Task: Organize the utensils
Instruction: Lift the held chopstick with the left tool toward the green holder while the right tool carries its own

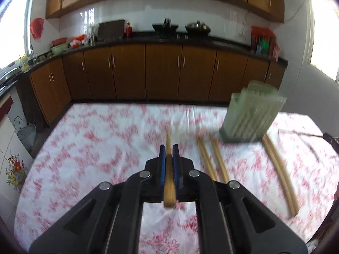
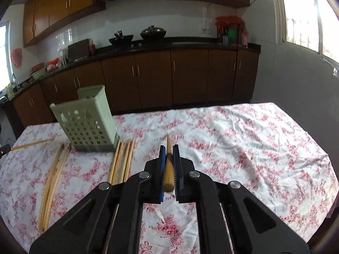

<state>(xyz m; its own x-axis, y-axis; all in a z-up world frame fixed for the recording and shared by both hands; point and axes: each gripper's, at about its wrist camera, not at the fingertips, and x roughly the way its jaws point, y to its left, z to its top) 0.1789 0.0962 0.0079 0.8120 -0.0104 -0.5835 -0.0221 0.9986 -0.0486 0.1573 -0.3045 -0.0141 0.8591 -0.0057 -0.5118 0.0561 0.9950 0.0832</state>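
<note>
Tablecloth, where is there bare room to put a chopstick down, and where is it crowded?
Free: the tablecloth right of the right gripper, out to its far and right edges. Also the cloth left of the left gripper. Crowded: around the green holder, with loose chopsticks beside and before it.

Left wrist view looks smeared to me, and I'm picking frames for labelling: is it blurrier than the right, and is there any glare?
Left wrist view: yes, motion blur smears the tablecloth, the green holder and the loose chopsticks; the left gripper stays sharp. Right wrist view: the holder is crisp, with only mild cloth blur. Both views: windows blown out white, fisheye bending the counters.
</note>
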